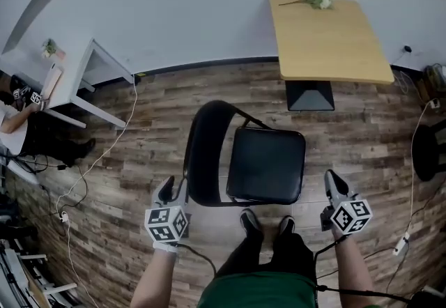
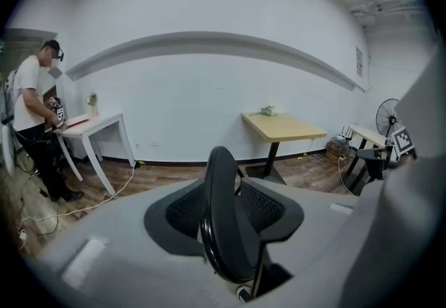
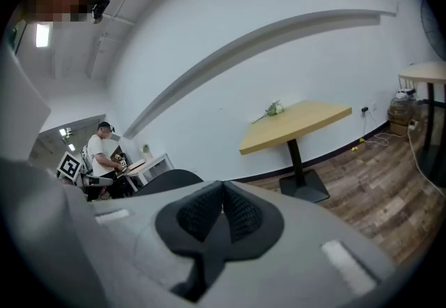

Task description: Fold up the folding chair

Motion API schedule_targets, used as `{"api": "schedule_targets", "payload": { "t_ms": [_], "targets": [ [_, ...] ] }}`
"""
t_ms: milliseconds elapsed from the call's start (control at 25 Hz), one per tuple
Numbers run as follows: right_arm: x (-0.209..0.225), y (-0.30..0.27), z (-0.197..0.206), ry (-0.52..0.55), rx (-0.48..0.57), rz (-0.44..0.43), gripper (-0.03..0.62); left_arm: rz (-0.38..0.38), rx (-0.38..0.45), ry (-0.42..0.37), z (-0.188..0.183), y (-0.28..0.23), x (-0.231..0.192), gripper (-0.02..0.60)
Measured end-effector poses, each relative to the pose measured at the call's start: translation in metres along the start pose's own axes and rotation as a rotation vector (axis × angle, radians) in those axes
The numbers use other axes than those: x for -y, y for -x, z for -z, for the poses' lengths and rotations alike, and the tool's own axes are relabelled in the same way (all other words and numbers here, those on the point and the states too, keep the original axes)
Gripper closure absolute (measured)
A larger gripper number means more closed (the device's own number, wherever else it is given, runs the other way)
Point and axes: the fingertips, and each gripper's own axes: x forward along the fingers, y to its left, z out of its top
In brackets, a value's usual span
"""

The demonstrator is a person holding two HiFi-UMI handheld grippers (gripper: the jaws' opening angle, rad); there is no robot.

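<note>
One view, the left gripper's, shows left tongs (image 2: 226, 214) parted astride the chair backrest (image 2: 221, 174); right tongs (image 3: 221, 195) closed.

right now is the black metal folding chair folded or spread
Spread: the black metal folding chair stands with seat level and backrest raised.

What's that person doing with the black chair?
A person stands by an open black folding chair, holding a gripper in each hand. The left gripper is at the backrest. Its jaws are apart, with the backrest's edge between them but not squeezed. The right gripper is shut and empty, and it hangs beside the chair without touching it. The chair is not folded yet.
</note>
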Motion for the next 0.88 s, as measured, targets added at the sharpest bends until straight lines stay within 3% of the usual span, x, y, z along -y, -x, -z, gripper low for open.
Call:
{"api": "schedule_targets", "payload": {
  "t_ms": [240,400,480,560,680,880],
  "targets": [
    [0.065,-0.025,0.089,-0.172,-0.132,0.049,0.545,-0.002,-0.138,0.044,0.043,-0.033,-0.013,0.37],
    [0.106,-0.039,0.144,-0.237,-0.226,0.051,0.504,-0.013,-0.18,0.071,0.056,-0.046,-0.013,0.353],
    [0.124,-0.046,0.171,-0.294,-0.245,0.034,0.447,-0.017,-0.196,0.084,0.061,-0.055,-0.014,0.313],
    [0.138,-0.056,0.199,-0.362,-0.266,0.011,0.349,-0.015,-0.22,0.102,0.07,-0.063,-0.015,0.266],
    [0.156,-0.073,0.237,-0.413,-0.308,-0.037,0.251,0.004,-0.255,0.127,0.083,-0.074,-0.012,0.243],
    [0.175,-0.116,0.27,-0.441,-0.361,-0.125,0.204,0.048,-0.276,0.125,0.097,-0.093,-0.005,0.235]
  ]
}}
